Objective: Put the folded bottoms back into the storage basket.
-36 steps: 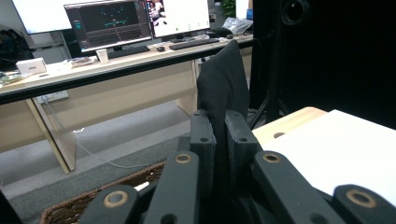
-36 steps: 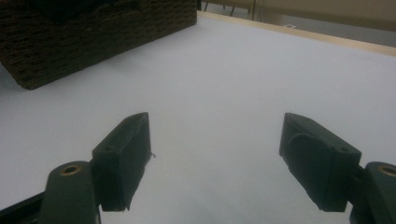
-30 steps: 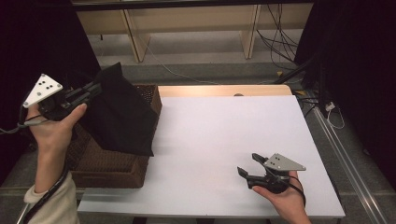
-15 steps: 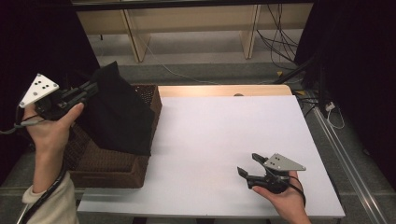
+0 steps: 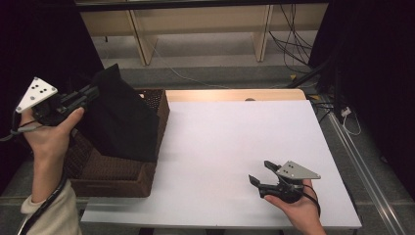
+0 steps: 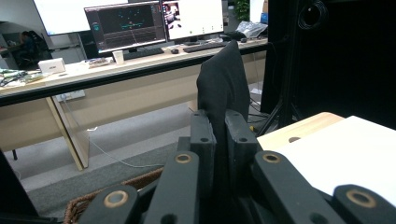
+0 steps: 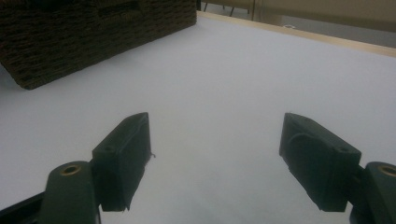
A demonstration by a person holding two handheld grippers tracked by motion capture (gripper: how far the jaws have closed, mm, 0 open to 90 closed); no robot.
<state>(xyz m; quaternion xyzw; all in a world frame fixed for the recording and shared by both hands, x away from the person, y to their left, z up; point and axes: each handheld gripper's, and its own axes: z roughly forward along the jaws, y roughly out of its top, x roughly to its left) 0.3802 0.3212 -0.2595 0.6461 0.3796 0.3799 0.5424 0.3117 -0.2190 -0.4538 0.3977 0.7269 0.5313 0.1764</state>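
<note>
A black cloth (image 5: 120,122) hangs over a brown wicker basket (image 5: 117,176) at the table's left side. My left gripper (image 5: 90,93) is shut on the cloth's upper corner and holds it up above the basket. In the left gripper view the cloth (image 6: 224,84) rises pinched between the two black jaws of the left gripper (image 6: 219,126). My right gripper (image 5: 262,174) rests low over the white table top (image 5: 235,132) near the front right, open, with nothing between its fingers. In the right gripper view the right gripper (image 7: 215,154) has its jaws wide apart over bare white surface.
The wicker basket (image 7: 93,32) stands at the table's left edge. A wooden strip (image 5: 235,94) runs along the table's far edge. Beyond it lie grey floor, desk legs and cables (image 5: 288,44). Dark curtains flank both sides.
The left hand with the cloth has shifted slightly; the cloth hangs much as before. The right gripper has not moved.
</note>
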